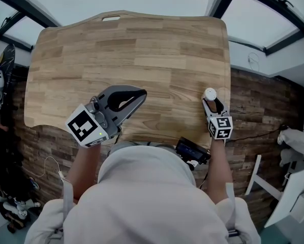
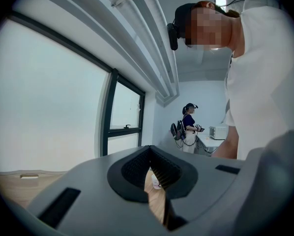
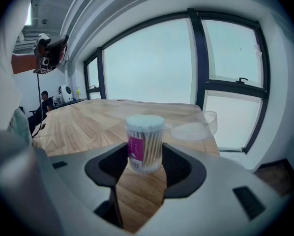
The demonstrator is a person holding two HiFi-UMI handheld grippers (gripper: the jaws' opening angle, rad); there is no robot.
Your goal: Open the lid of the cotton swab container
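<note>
The right tool view shows what the head view barely gives. The cotton swab container (image 3: 144, 144) is upright between the jaws of the right tool (image 3: 145, 156), which press on its sides. Its swab tips are bare at the top. Its clear lid (image 3: 194, 128) lies on the worktop (image 3: 78, 124) just to the right. From the head view only the container's white top (image 1: 210, 93) shows, near the worktop's right edge. The right tool (image 1: 212, 103) covers the rest. The left tool (image 1: 140, 96) hangs over the near left of the worktop (image 1: 126, 50), well apart from the container. In its own view the left tool's (image 2: 150, 155) jaws are closed on nothing, and its grey body blocks the lower half. A second person (image 2: 189, 128) stands far off there. A dark device (image 1: 191, 150) sits at the near edge.
</note>
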